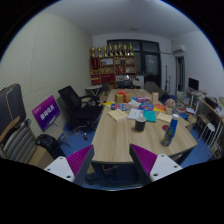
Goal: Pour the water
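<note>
Gripper [111,163] is hanging high over the room, looking down at a long wooden table [120,140]. Fingers are sitting wide apart, holding nothing; both magenta pads [80,160] are showing on the inner faces. The near edge of the table is lying between and just beyond the fingertips. A blue bottle [172,128] is standing upright near the table's right edge, well ahead of the right finger, with a white cap on top. A dark cup [166,139] is sitting just beside the bottle, on its near side; can't tell if they're touching. Can't tell whether either is holding water. Farther down the table, clutter is spreading out: yellow and teal papers [140,115] near the middle, small coloured items beyond them, too small to name. Black office chairs [75,105] are standing left of the table, and a purple sign [46,111] is leaning near them. A wooden shelf [112,62] is standing against the far wall, next to a dark window [148,55]. A desk with a monitor [193,86] is sitting along the right wall. Floor is showing blue under the table.
</note>
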{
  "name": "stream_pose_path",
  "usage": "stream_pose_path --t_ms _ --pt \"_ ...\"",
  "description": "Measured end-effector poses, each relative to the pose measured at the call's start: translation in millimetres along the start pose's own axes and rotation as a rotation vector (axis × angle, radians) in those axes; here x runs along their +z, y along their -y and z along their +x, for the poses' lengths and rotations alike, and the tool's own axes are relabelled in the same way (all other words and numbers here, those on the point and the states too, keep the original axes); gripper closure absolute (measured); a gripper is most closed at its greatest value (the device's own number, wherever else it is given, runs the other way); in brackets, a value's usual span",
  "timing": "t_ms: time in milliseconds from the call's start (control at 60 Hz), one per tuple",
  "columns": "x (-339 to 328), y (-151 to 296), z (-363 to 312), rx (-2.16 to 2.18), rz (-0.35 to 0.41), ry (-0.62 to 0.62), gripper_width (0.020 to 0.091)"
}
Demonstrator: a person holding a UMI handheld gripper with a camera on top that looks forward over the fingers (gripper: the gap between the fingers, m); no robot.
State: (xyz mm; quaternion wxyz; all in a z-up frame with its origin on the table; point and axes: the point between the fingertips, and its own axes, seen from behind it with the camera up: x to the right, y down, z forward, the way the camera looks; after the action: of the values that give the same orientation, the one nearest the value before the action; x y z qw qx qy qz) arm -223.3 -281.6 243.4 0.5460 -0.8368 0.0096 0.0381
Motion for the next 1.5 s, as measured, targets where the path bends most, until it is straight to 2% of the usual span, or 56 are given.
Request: stream_pose_path --t_ms 233,400,467,750,983,1067,1133,1183,1267,1350,1500 --pt "-9 -13 21 0.037 0.008 -0.074 0.0292" --pt "7 -21 74 0.053 0.053 -0.101 0.0294" --pt "19 -25 115 0.024 0.082 -0.136 0.0294" --pt "147 -36 298 -0.01 0.162 -0.22 0.0289" --pt "253 -32 372 0.01 0.201 -0.206 0.029" --pt "280 -26 378 0.034 0.222 -0.192 0.029" --pt "299 -32 383 0.026 0.225 -0.197 0.0321" --pt "310 -40 379 0.022 0.207 -0.174 0.0485" --pt "313 -38 382 0.033 0.254 -0.198 0.0517" --pt "316 -39 381 0.064 0.253 -0.202 0.0536" --pt "320 -38 393 0.085 0.133 -0.195 0.06"
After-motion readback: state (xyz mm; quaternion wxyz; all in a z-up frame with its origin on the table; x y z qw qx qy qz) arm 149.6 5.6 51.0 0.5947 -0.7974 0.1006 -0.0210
